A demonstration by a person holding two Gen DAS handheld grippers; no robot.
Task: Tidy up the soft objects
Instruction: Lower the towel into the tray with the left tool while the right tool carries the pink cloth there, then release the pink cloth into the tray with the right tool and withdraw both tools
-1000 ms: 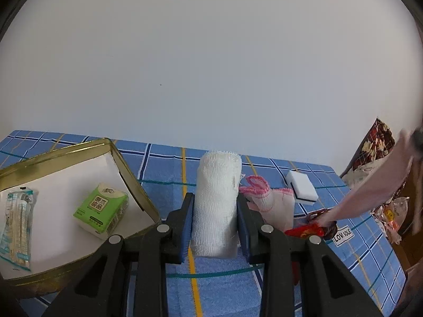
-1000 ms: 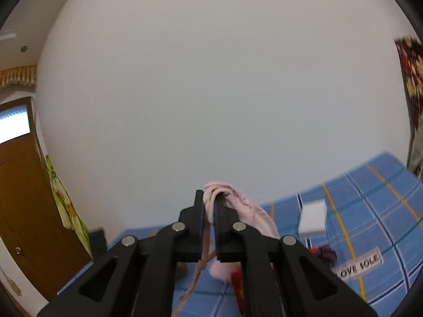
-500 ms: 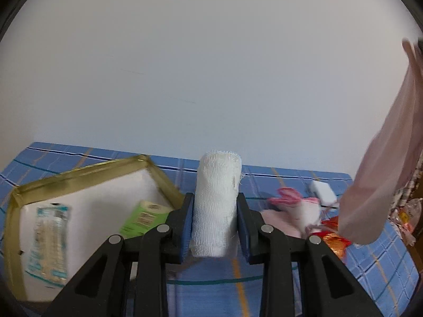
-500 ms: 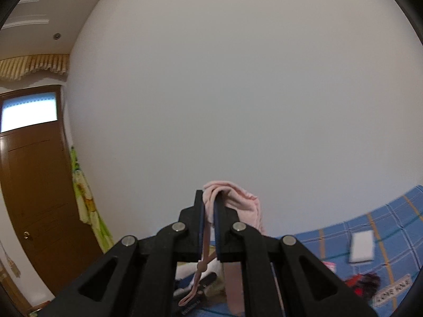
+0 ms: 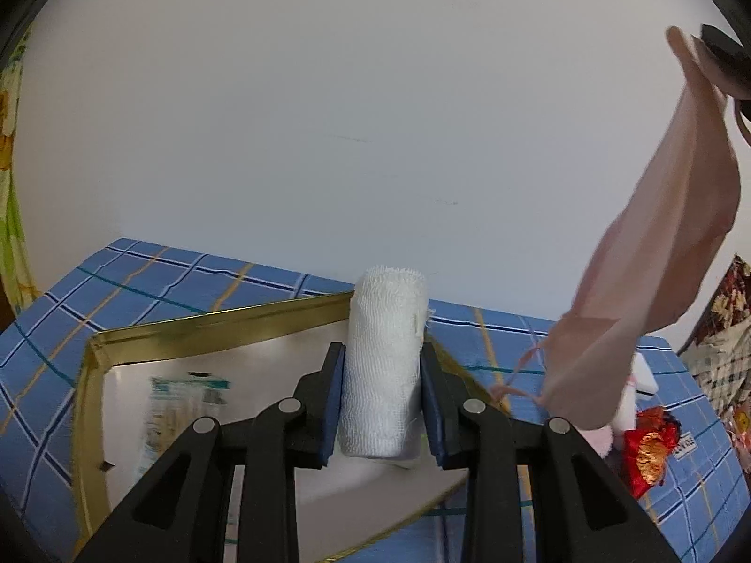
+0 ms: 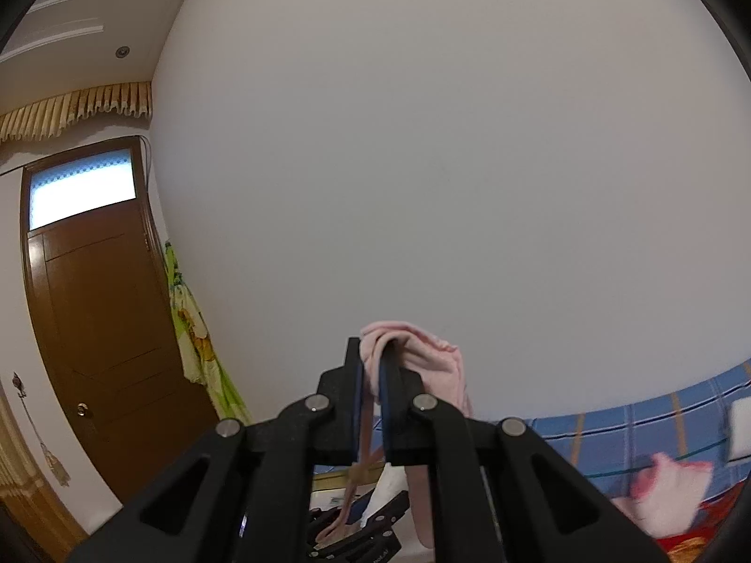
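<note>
My left gripper [image 5: 382,366] is shut on a rolled white towel [image 5: 384,366], held upright over the gold-rimmed tray [image 5: 220,323] with its white inside. A pink cloth pouch [image 5: 657,253] with drawstrings hangs in the air at the right of the left wrist view, gripped at its top corner. In the right wrist view my right gripper [image 6: 371,366] is shut on that pink pouch [image 6: 422,352], high above the table and pointing level. Below it the left gripper [image 6: 356,516] and the towel show partly.
A blue plaid cloth [image 5: 155,272] covers the table. A packet of swabs [image 5: 173,403] lies blurred in the tray. A pink-trimmed sock [image 6: 666,492], a red and gold pouch [image 5: 650,450] and a white block [image 6: 741,427] lie to the right. A brown door [image 6: 94,319] stands far left.
My left gripper has carried the towel leftward over the tray. My right gripper has lifted the pink pouch up and swung it left, so the door has come into view.
</note>
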